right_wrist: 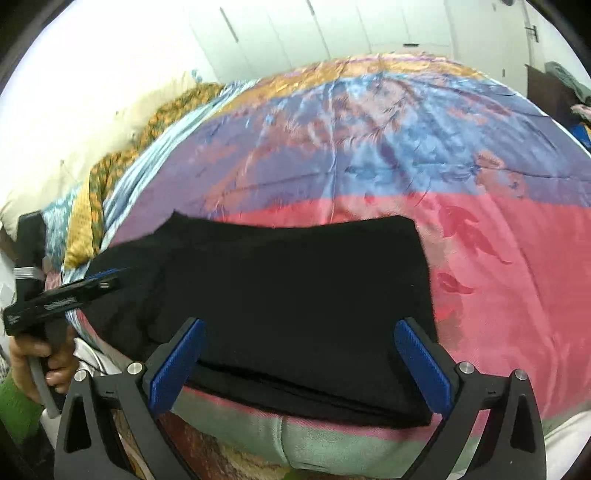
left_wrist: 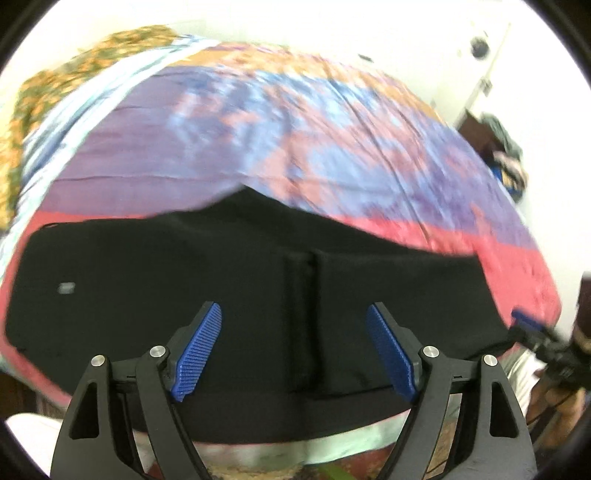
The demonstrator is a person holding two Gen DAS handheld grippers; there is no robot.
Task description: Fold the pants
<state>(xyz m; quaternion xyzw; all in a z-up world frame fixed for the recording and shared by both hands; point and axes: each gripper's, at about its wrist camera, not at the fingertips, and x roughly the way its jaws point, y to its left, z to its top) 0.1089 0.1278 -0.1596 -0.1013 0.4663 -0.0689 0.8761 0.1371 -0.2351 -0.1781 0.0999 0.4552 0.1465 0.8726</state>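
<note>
Black pants (left_wrist: 221,280) lie folded flat along the near edge of a bed with a pink, purple and blue cover (left_wrist: 280,125). My left gripper (left_wrist: 293,325) is open above the pants, holding nothing. In the right wrist view the pants (right_wrist: 295,288) lie as a stacked rectangle with layered edges at the front. My right gripper (right_wrist: 299,339) is open above their near edge, holding nothing. The left gripper (right_wrist: 99,280) shows at the pants' left end; the right gripper (left_wrist: 524,321) shows at their right end.
An orange patterned pillow (right_wrist: 96,206) lies at the bed's left side. White closet doors (right_wrist: 295,33) stand behind the bed. Clothes are piled on dark furniture (left_wrist: 502,147) at the right. The bed cover's pale green border (right_wrist: 325,439) hangs over the near edge.
</note>
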